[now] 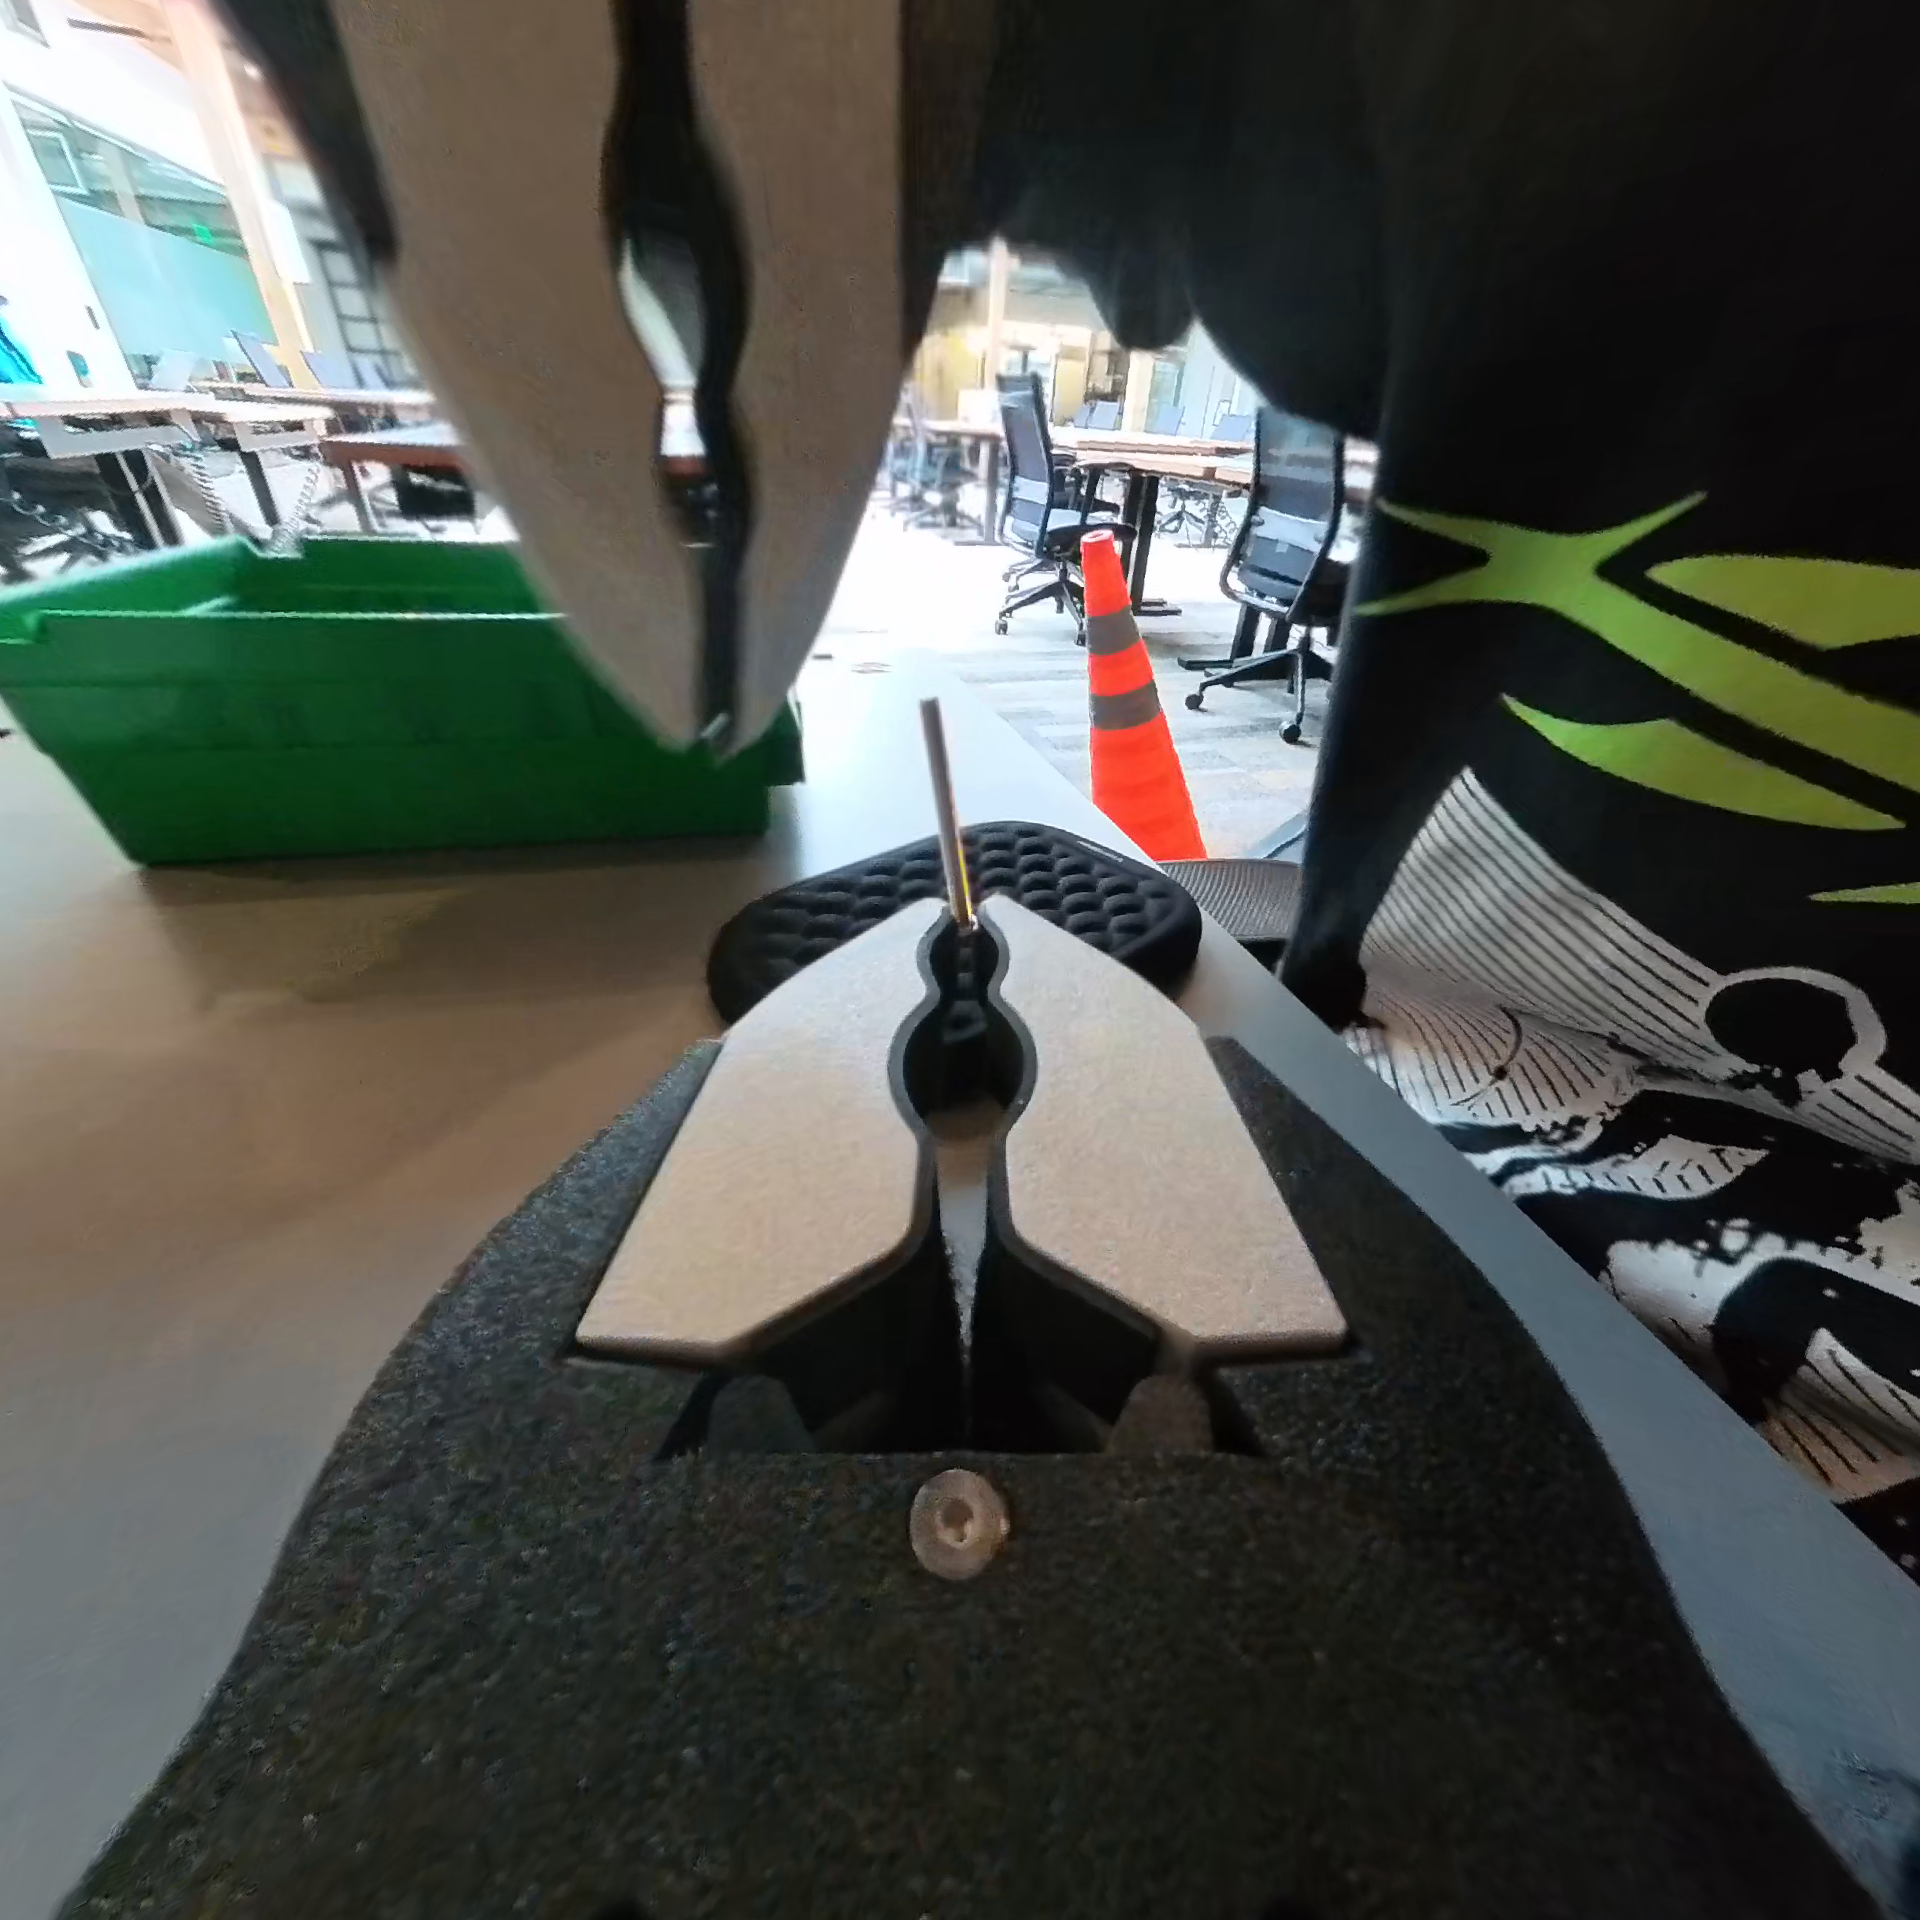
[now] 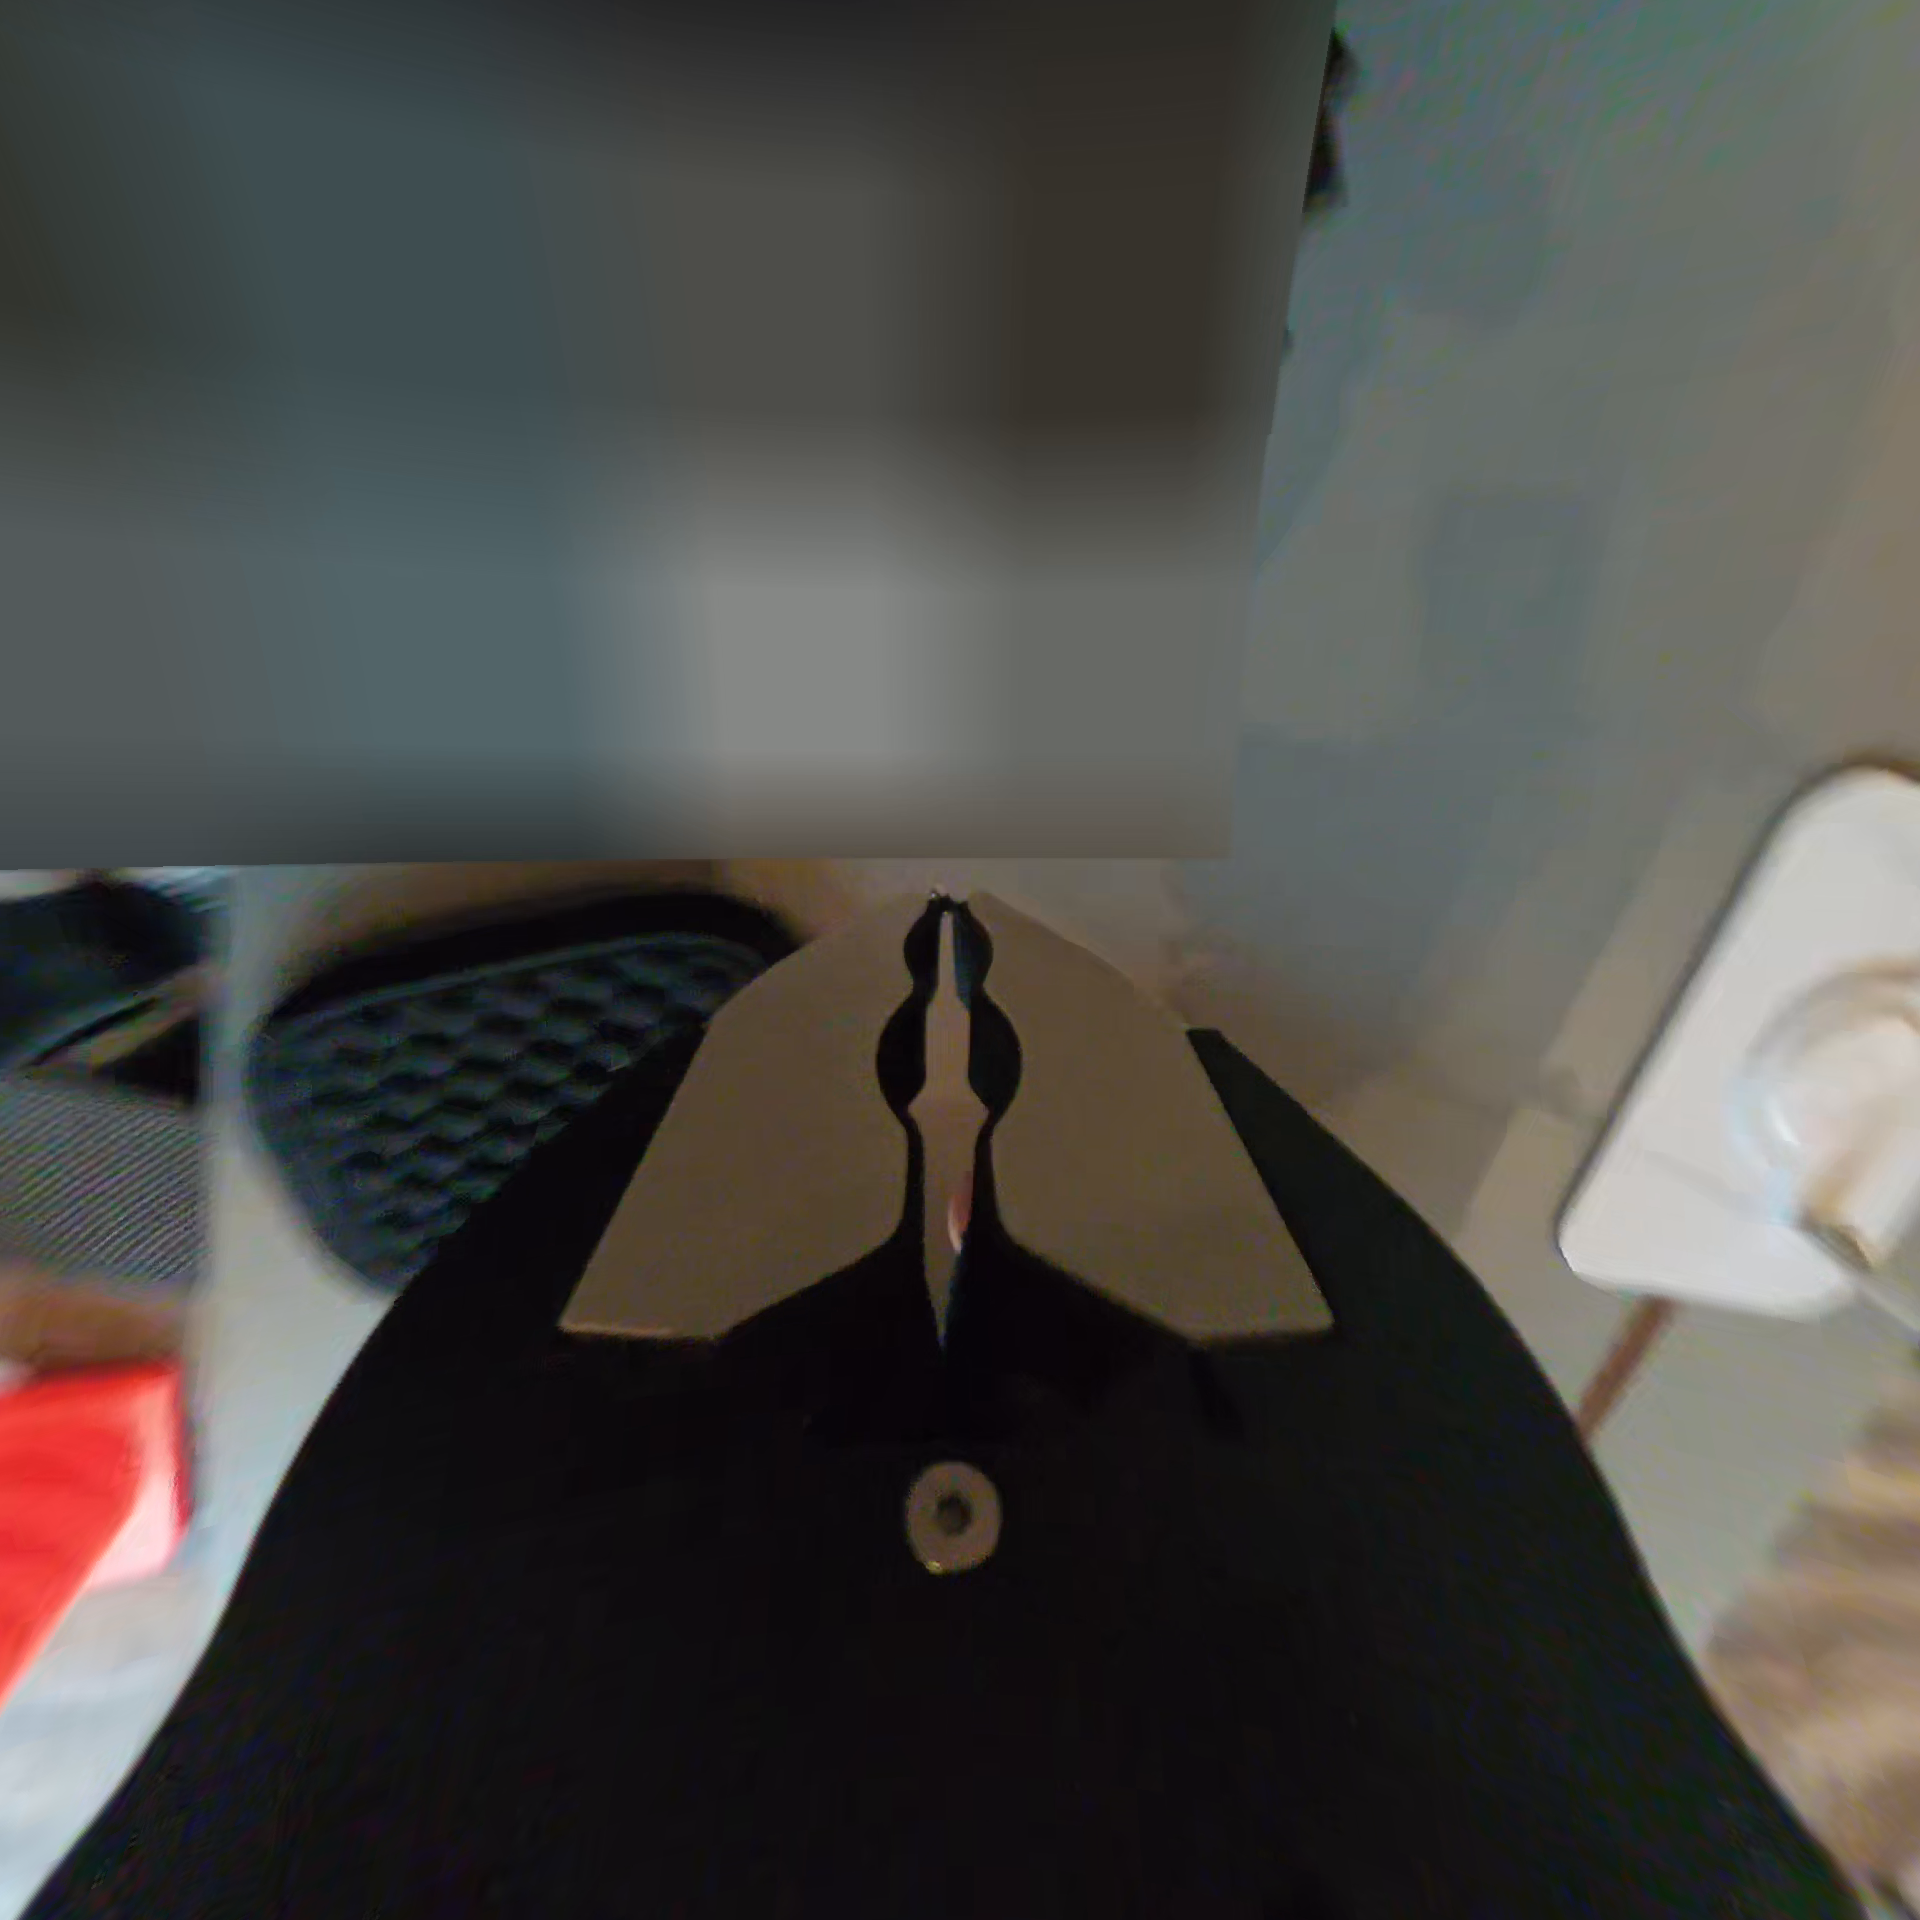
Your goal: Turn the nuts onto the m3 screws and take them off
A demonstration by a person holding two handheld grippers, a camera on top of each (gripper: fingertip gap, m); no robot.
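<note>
My left gripper (image 1: 971, 914), nearest the lens, has its jaws pinched tight on the base of a thin metal screw (image 1: 948, 800), which stands almost upright out of the tips, leaning slightly left. Just behind sits a black honeycomb pad (image 1: 1060, 883) on the tan table (image 1: 208, 1039), close to the table's edge. Above and left of the screw's tip, my right gripper (image 1: 717, 727) points down, jaws closed on a tiny metallic piece, in my judgement a nut, though it is too small to be sure. It hangs apart from the screw, not over its tip. A green bin (image 1: 364, 707) stands farther back, an orange cone (image 1: 1127, 707) on the floor beyond.

What could go wrong, as I judge it: the nut meets the tip off-axis and cross-threads or slips out, since the screw leans and the nut sits to one side. A sideways push could also pivot the screw in my narrow pinch. A dropped nut could roll off the nearby edge.
</note>
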